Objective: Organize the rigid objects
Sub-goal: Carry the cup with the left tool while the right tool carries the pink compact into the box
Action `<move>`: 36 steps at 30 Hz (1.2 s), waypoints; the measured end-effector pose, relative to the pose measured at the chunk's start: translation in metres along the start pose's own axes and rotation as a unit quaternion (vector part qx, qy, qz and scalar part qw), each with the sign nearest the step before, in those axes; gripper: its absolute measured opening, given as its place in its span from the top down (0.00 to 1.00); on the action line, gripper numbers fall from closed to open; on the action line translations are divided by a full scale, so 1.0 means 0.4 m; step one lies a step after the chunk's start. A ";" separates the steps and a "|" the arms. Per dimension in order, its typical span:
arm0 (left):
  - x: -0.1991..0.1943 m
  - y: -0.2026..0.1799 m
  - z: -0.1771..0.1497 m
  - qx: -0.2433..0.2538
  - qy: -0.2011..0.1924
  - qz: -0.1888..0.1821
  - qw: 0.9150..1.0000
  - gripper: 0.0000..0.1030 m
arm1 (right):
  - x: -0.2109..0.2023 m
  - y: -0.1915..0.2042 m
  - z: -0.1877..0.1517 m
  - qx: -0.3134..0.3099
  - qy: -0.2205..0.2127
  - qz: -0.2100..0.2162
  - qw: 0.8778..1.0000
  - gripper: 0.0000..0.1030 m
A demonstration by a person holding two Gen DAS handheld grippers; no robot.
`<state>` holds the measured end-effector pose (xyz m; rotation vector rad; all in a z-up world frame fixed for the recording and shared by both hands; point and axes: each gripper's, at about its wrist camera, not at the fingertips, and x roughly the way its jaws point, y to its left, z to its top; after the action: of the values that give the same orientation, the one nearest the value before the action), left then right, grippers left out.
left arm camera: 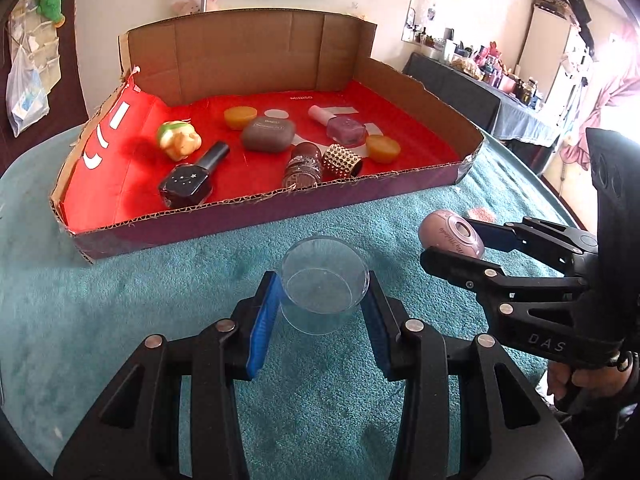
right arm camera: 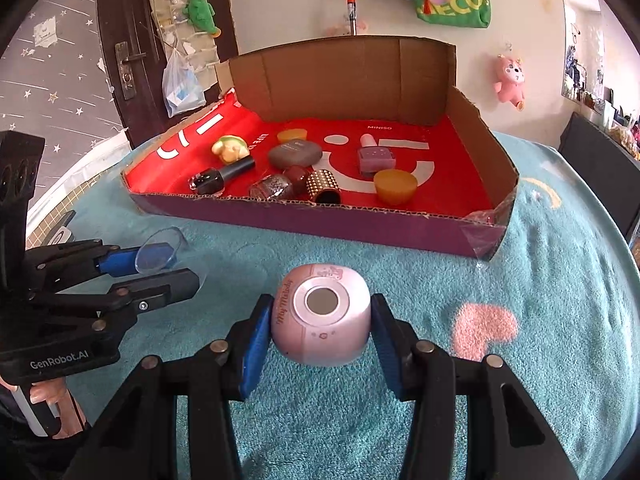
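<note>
My left gripper (left arm camera: 323,292) is shut on a clear plastic cup (left arm camera: 324,280), held just above the teal cloth in front of the box. My right gripper (right arm camera: 320,312) is shut on a pink rounded case (right arm camera: 320,314) with a round silver disc. The case also shows in the left wrist view (left arm camera: 450,234), and the cup in the right wrist view (right arm camera: 158,251). The cardboard box (left arm camera: 260,210) with a red lining lies beyond both grippers. It holds a dark nail polish bottle (left arm camera: 192,180), a grey case (left arm camera: 267,134), a studded gold cap (left arm camera: 342,160) and several other small items.
The table is covered by a teal fluffy cloth (left arm camera: 160,300) with a pink heart patch (right arm camera: 482,326). In the box also lie two orange caps (left arm camera: 383,148), a pink polish bottle (left arm camera: 340,126) and a small figurine (left arm camera: 178,140). A dark side table (left arm camera: 480,96) with bottles stands at the back right.
</note>
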<state>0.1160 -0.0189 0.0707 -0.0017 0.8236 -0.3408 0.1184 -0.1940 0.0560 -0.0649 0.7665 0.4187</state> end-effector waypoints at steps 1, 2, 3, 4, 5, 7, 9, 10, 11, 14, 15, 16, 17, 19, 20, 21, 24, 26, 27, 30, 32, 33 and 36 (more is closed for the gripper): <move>-0.001 0.000 0.001 0.000 -0.001 -0.001 1.000 0.62 | -0.001 0.000 0.000 0.000 0.000 0.000 1.000 0.51; -0.002 -0.001 0.001 0.001 -0.002 -0.002 1.000 0.62 | -0.002 -0.001 0.001 0.000 -0.001 0.000 1.000 0.51; -0.004 -0.002 0.002 0.001 -0.003 -0.002 1.000 0.62 | -0.003 -0.002 0.003 0.001 -0.002 -0.001 1.000 0.51; -0.006 -0.002 0.002 0.001 -0.004 -0.002 1.000 0.62 | -0.005 -0.004 0.004 0.002 -0.003 -0.001 1.000 0.51; -0.006 -0.002 0.003 0.002 -0.004 -0.003 1.000 0.62 | -0.005 -0.005 0.005 0.002 -0.003 -0.001 1.000 0.51; -0.005 -0.004 0.003 0.002 -0.003 -0.004 1.000 0.62 | -0.007 -0.006 0.006 0.001 -0.003 -0.002 1.000 0.51; -0.008 -0.005 0.005 0.002 -0.004 -0.007 1.000 0.62 | -0.008 -0.008 0.007 0.002 -0.004 -0.001 1.000 0.51; -0.011 -0.005 0.009 0.001 -0.005 -0.011 1.000 0.62 | -0.010 -0.009 0.009 0.003 -0.004 0.001 1.000 0.51; -0.016 -0.005 0.015 0.001 -0.007 -0.016 1.000 0.62 | -0.014 -0.009 0.011 0.004 -0.005 0.004 1.000 0.51; -0.033 -0.003 0.054 0.004 -0.017 -0.031 0.999 0.62 | -0.046 -0.015 0.048 0.007 -0.025 0.020 0.999 0.51; -0.037 -0.001 0.079 0.004 -0.019 -0.040 0.999 0.62 | -0.054 -0.017 0.064 0.005 -0.029 0.021 0.999 0.51; -0.038 0.002 0.102 0.005 -0.023 -0.048 0.999 0.62 | -0.061 -0.020 0.090 0.003 -0.034 0.020 0.999 0.51; -0.037 0.005 0.129 0.008 -0.030 -0.054 0.998 0.62 | -0.066 -0.026 0.122 0.000 -0.036 0.018 0.999 0.51; -0.015 0.007 0.192 0.027 -0.029 -0.053 0.998 0.62 | -0.065 -0.045 0.192 -0.002 -0.043 0.020 0.999 0.51; -0.002 0.009 0.224 0.035 -0.030 -0.054 0.997 0.62 | -0.055 -0.056 0.228 -0.002 -0.040 0.017 0.999 0.51; 0.018 0.013 0.258 0.042 -0.028 -0.058 0.997 0.62 | -0.039 -0.068 0.268 -0.002 -0.033 0.013 0.999 0.51; 0.093 0.030 0.346 0.050 0.003 -0.053 0.997 0.62 | 0.030 -0.095 0.366 -0.005 -0.010 -0.004 1.000 0.51; 0.138 0.040 0.387 0.051 0.027 -0.056 0.997 0.62 | 0.086 -0.108 0.418 -0.006 0.012 -0.016 1.000 0.51; 0.165 0.046 0.408 0.054 0.037 -0.053 0.996 0.62 | 0.121 -0.115 0.446 -0.007 0.028 -0.025 0.999 0.51; 0.227 0.055 0.445 0.064 0.053 -0.036 0.996 0.62 | 0.201 -0.138 0.502 -0.006 0.064 -0.043 0.997 0.51; 0.266 0.060 0.455 0.068 0.068 -0.031 0.995 0.62 | 0.245 -0.150 0.528 -0.002 0.085 -0.054 0.995 0.51; 0.276 0.062 0.459 0.068 0.071 -0.032 0.995 0.62 | 0.263 -0.154 0.537 -0.001 0.095 -0.056 0.994 0.51; 0.314 0.073 0.467 0.057 0.085 -0.031 0.994 0.62 | 0.313 -0.166 0.552 -0.002 0.122 -0.072 0.990 0.51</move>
<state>0.3379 -0.0528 0.1042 0.1094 0.9724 -0.4500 0.3705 -0.1660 0.1235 -0.1763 0.9945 0.2771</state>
